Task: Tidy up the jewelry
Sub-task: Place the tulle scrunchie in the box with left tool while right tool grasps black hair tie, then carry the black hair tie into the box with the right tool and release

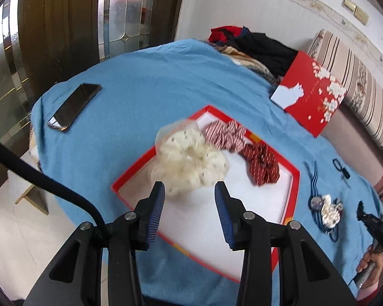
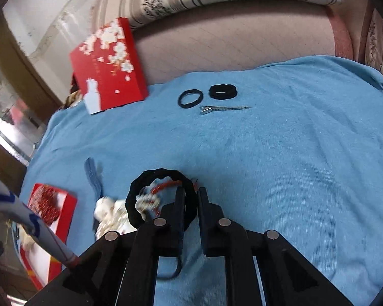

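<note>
the left gripper (image 1: 190, 191) hovers over the near left part of the open red tray (image 1: 295, 178), its blue-ribbed fingers (image 1: 157, 205) spread wide with nothing between them. just beyond the fingertips a cream scrunchie (image 1: 191, 160) lies in the tray, blurred, partly over the tray's left rim. farther in, a red-and-white striped scrunchie (image 1: 226, 134) and a dark red patterned scrunchie (image 1: 263, 164) lie touching each other against the far right side of the tray.

the tray rests on a blue cloth (image 1: 145, 91). a black phone (image 1: 74, 105) lies on the cloth at the far left, well apart from the tray. the red lid (image 1: 311, 94), printed with white blossoms, sits at the far right, propped on a pile of dark clothes (image 1: 263, 48). right of the tray lies a blue cord with a silver ornament (image 1: 329, 209).

the right gripper (image 2: 191, 192) is closed on a thick black hair tie (image 2: 138, 193), pinching its right side; the loop stands out to the left of the fingers. a red beaded piece (image 2: 166, 186) shows through the loop, too blurred to identify.

in the right wrist view, far across the cloth, a thin black hair band (image 2: 190, 98), a thick black scrunchie (image 2: 222, 91) and a metal hair clip (image 2: 223, 109) lie close together.
</note>
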Demonstrator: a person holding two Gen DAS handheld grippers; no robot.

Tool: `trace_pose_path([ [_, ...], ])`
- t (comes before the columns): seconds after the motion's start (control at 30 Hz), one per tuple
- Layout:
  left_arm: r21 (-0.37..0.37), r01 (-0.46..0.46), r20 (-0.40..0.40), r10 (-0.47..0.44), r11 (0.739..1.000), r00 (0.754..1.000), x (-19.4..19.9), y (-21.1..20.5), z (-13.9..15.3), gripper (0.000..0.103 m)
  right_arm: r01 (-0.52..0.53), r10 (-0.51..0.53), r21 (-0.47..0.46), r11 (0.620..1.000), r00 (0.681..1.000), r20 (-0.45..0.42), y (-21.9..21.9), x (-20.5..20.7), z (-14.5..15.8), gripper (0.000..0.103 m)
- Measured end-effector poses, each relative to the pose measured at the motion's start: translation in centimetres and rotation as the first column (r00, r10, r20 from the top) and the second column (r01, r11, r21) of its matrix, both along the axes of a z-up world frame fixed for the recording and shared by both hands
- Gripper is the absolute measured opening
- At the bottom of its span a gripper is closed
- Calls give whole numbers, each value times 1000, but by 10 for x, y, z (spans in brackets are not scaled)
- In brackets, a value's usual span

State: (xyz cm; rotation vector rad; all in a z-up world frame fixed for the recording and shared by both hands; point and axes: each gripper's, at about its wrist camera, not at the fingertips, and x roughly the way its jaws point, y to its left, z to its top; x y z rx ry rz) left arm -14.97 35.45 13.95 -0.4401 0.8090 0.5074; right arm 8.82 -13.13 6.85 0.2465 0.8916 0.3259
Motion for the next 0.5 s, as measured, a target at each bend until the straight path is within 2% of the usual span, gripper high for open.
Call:
trace_pose_path([
  [0.2, -3, 11, -42, -11, 1000, 999, -3, -14, 6, 39, -34, 34, 55, 998, 999, 11, 10, -26, 5, 11],
  [0.3, 23, 10, -46, -9, 1000, 999, -1, -17, 9, 45, -71, 69, 31, 997, 997, 38, 22, -39, 12, 11],
  [0.5, 22, 25, -86, -23, 999, 996, 9, -11, -7, 46, -174, 173, 15, 985, 983, 65, 60, -62, 29, 11],
])
